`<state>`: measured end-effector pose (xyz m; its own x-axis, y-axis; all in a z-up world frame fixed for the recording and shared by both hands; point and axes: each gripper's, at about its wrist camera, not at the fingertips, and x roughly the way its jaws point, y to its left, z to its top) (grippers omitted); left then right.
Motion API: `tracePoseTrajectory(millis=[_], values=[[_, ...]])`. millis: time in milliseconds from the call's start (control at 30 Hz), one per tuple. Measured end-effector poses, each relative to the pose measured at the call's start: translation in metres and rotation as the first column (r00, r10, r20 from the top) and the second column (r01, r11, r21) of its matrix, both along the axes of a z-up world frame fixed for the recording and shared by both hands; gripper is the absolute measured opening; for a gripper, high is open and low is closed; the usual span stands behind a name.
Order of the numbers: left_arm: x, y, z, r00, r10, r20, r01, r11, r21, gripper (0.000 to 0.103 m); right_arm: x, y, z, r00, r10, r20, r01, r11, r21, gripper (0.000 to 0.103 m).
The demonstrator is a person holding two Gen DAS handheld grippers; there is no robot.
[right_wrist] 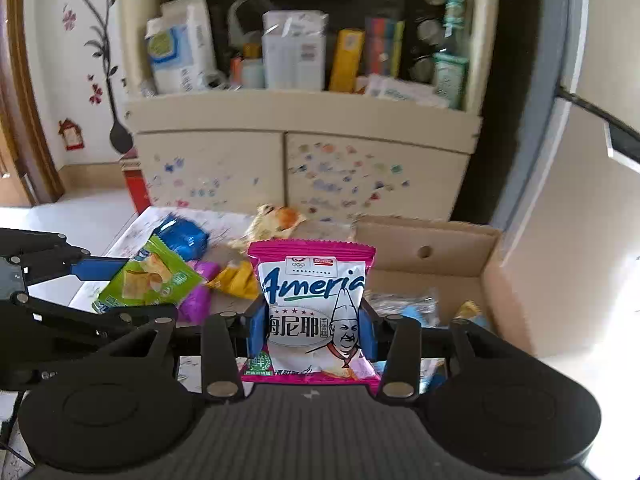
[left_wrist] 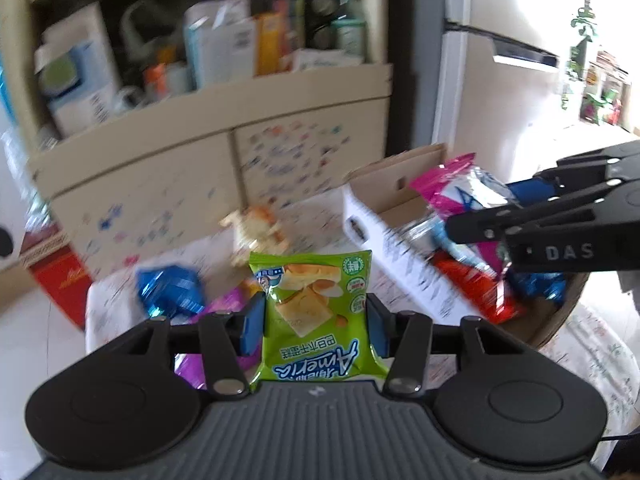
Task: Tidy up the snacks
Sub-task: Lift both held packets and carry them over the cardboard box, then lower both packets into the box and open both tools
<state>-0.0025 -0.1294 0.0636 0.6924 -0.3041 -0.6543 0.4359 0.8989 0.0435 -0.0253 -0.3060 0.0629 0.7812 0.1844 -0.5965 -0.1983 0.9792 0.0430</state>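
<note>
My left gripper (left_wrist: pixel 316 320) is shut on a green Aimeria snack packet (left_wrist: pixel 316 300), held upside down above the small table (left_wrist: pixel 120 300). It also shows in the right wrist view (right_wrist: pixel 148 280). My right gripper (right_wrist: pixel 312 332) is shut on a pink and white Ameria packet (right_wrist: pixel 314 304), held over the open cardboard box (right_wrist: pixel 432 248). That packet also shows in the left wrist view (left_wrist: pixel 464 192), above the box (left_wrist: pixel 384 232). Several packets lie inside the box.
On the table lie a blue packet (right_wrist: pixel 184 236), a purple packet (right_wrist: pixel 198 300), a yellow packet (right_wrist: pixel 236 280) and a pale orange packet (right_wrist: pixel 276 220). A cream cabinet (right_wrist: pixel 304 120) with cluttered shelves stands behind. A fridge (right_wrist: pixel 592 160) is at the right.
</note>
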Motion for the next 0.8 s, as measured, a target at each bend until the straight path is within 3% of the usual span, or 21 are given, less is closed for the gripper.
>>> tracePoseTrajectory(millis=[200, 400, 667, 733, 800], values=[[0.007, -0.043, 0.008, 0.999, -0.040, -0.002, 0.040, 0.998, -0.047, 0.050, -0.002, -0.035, 0.004, 0.993, -0.120, 0.010, 0.119, 0.993, 0.018, 0.051], [0.015, -0.088, 0.010, 0.996, -0.089, 0.002, 0.089, 0.994, -0.061, 0.050, -0.002, -0.074, 0.005, 0.966, -0.259, -0.009, 0.259, 0.962, 0.084, 0.051], [0.027, -0.143, 0.005, 0.989, -0.149, 0.003, 0.149, 0.986, -0.069, 0.053, 0.007, -0.097, -0.002, 0.945, -0.323, -0.053, 0.327, 0.932, 0.158, 0.051], [0.030, -0.146, 0.003, 0.991, -0.131, -0.019, 0.128, 0.988, -0.084, 0.070, 0.011, -0.100, -0.004, 0.940, -0.333, -0.079, 0.342, 0.922, 0.184, 0.059], [0.031, -0.139, 0.003, 0.993, -0.114, -0.033, 0.110, 0.987, -0.120, 0.078, 0.011, -0.104, -0.004, 0.933, -0.349, -0.089, 0.360, 0.906, 0.221, 0.068]])
